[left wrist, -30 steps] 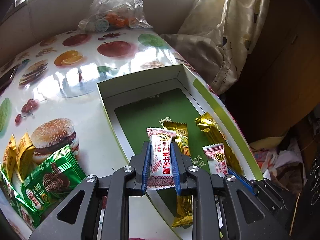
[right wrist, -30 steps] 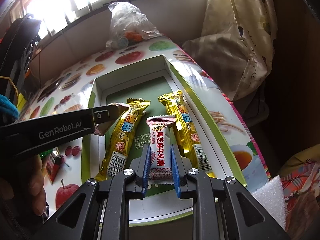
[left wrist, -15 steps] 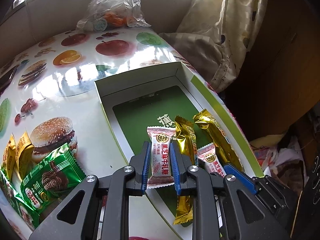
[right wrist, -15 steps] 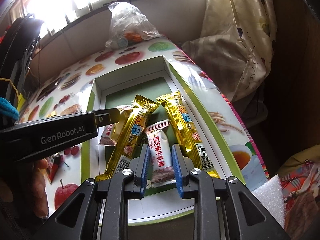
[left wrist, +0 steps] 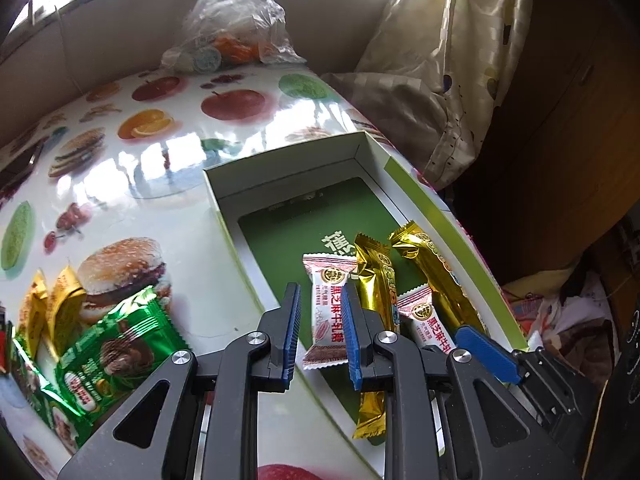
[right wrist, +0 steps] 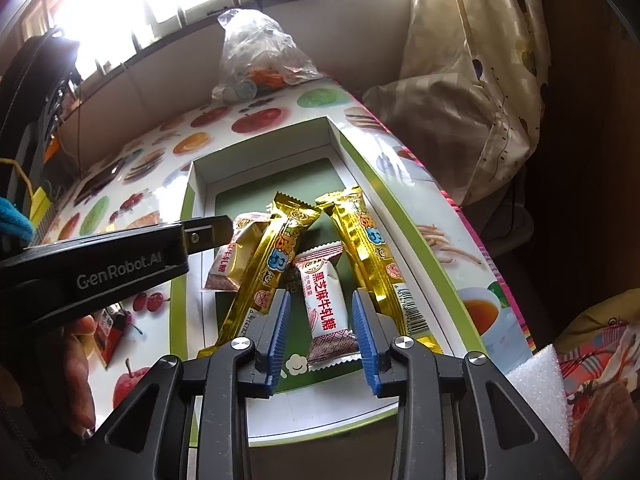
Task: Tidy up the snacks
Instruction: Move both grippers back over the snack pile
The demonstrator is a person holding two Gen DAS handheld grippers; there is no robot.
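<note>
Newly released candies [left wrist: 328,312] [right wrist: 326,312] in the box [right wrist: 360,152]; left gripper [left wrist: 320,332] and right gripper [right wrist: 322,334] now apart, low over it.

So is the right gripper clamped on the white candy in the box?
No: the right gripper stands open, with gaps on both sides of the white candy, which lies on the box floor.

Glossy gold foil bars [right wrist: 260,276] lie in a matt cardboard box [right wrist: 360,164].
</note>
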